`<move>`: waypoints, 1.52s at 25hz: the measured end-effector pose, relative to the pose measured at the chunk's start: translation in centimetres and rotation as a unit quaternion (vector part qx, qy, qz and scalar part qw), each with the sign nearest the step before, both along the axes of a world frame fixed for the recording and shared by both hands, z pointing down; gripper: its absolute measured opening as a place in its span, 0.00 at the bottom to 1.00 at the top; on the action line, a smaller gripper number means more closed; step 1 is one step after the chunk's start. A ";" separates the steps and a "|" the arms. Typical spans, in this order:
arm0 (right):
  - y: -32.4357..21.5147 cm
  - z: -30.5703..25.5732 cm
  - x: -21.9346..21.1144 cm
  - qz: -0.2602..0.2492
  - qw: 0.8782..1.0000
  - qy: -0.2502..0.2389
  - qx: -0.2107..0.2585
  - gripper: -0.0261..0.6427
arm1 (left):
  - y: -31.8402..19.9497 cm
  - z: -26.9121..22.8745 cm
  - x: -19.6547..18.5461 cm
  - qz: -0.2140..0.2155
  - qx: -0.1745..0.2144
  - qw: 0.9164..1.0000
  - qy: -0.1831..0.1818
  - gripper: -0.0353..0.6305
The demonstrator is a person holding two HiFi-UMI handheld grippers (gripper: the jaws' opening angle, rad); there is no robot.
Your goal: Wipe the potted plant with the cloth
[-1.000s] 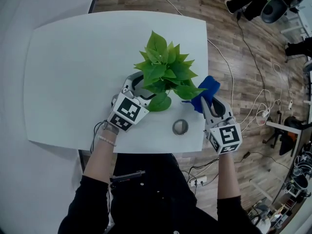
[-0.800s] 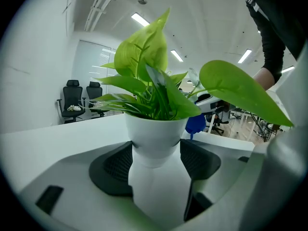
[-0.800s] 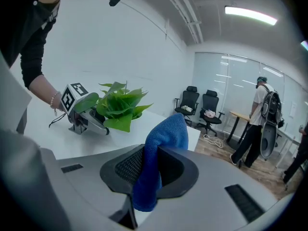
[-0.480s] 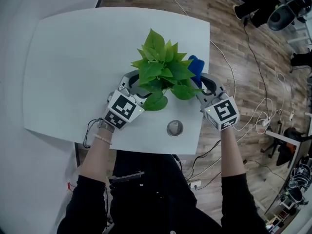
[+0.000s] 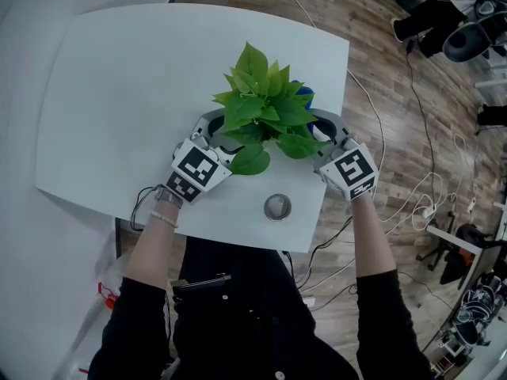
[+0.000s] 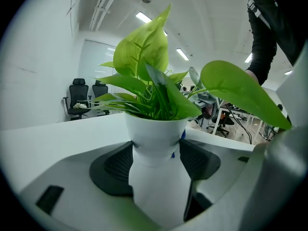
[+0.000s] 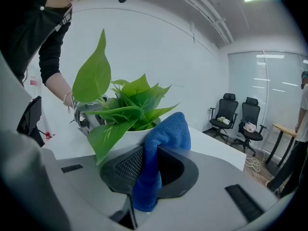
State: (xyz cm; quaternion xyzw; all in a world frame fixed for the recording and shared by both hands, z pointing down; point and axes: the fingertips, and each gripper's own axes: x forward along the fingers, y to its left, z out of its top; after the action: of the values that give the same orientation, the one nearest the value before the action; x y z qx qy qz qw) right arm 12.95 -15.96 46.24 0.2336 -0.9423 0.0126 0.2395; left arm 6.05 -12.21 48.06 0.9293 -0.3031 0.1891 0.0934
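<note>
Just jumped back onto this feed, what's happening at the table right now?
A person is handling a potted plant on the white table with a gripper in each hand. The left gripper is clamped on the white pot, holding it upright. The right gripper pinches a blue cloth and holds it beside the leaves at the pot's rim, on the plant's other side. Whether the cloth touches a leaf I cannot tell.

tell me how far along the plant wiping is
Done: the right gripper has the cloth clamped, and the left gripper is shut on the pot, steadying it. In hand: the cloth is beside the leaves, near the pot rim. Left: wiping the leaves; no view shows whether any are wiped.
</note>
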 end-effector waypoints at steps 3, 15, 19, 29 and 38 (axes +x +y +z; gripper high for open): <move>0.2 -0.4 -0.2 -0.006 1.000 -0.002 -0.001 0.18 | 0.0 -0.2 -0.1 -0.006 0.001 1.000 -0.002 0.53; 3.1 -0.2 -0.6 0.034 0.999 -0.011 -0.010 0.18 | 0.1 -0.2 -0.3 -0.040 -0.005 0.999 -0.008 0.53; 4.7 -0.1 -1.0 0.033 0.999 -0.005 -0.008 0.18 | 0.1 -0.3 -0.1 -0.069 -0.006 0.998 -0.011 0.53; 7.8 0.9 -3.6 0.038 0.999 0.040 0.002 0.18 | 0.4 -0.1 -0.4 -0.158 -0.014 0.987 -0.025 0.52; 8.1 1.0 -3.7 0.062 0.998 0.031 -0.007 0.18 | 0.6 0.2 0.1 -0.176 -0.028 0.984 -0.010 0.50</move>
State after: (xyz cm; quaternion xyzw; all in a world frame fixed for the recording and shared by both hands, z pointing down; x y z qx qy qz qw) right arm 9.26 -7.87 47.24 0.2903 -0.9180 0.0272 0.2688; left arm 6.18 -11.59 48.22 0.8565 -0.4573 0.1878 0.1483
